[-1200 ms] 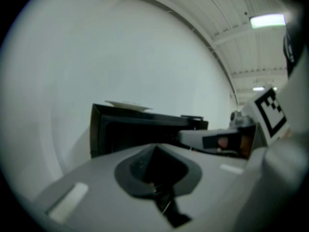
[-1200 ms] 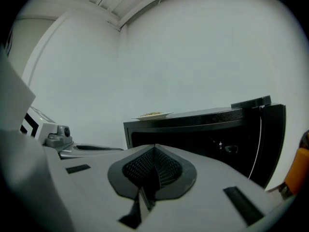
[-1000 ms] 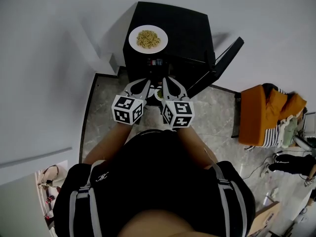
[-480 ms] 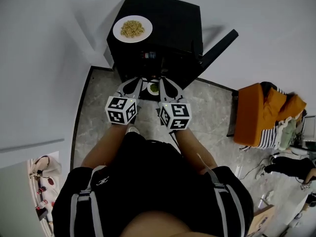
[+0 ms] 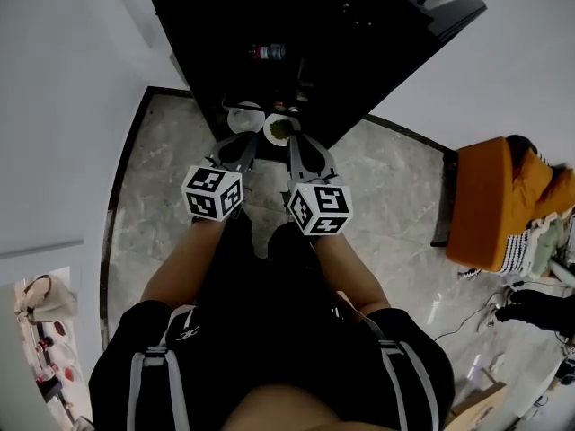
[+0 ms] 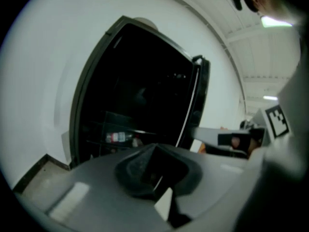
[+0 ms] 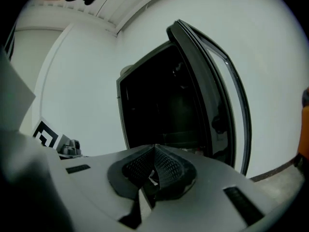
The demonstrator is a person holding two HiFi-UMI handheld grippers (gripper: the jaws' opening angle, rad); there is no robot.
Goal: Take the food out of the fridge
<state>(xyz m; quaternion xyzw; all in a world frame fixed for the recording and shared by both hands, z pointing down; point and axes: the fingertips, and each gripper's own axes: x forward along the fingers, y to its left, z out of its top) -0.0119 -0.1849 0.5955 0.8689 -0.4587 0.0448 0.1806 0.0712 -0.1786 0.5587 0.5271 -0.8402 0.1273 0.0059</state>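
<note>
The left gripper (image 6: 154,146) is fully closed: its jaws press together with nothing between them, tips aimed at the open fridge (image 5: 359,52). The right gripper (image 7: 154,148) is in the same state, jaws meeting in a point and empty (a pale sliver sits low in the seam of each, too blurred to name). In the head view the two are side by side, just in front of the fridge's opening, and touch nothing that can be made out.

The food, a bowl (image 5: 280,129) of something green, sits at the front edge inside the fridge, just past the right gripper's tips. Whether those tips reach it cannot be told. A white dish (image 5: 241,117) beside the bowl is half lost in the dark. A bottle (image 5: 267,52) lies on a shelf inside. The rest of the interior is mostly black, and the frame cuts off the fridge's top. The door (image 5: 454,14) stands open to the right.
</note>
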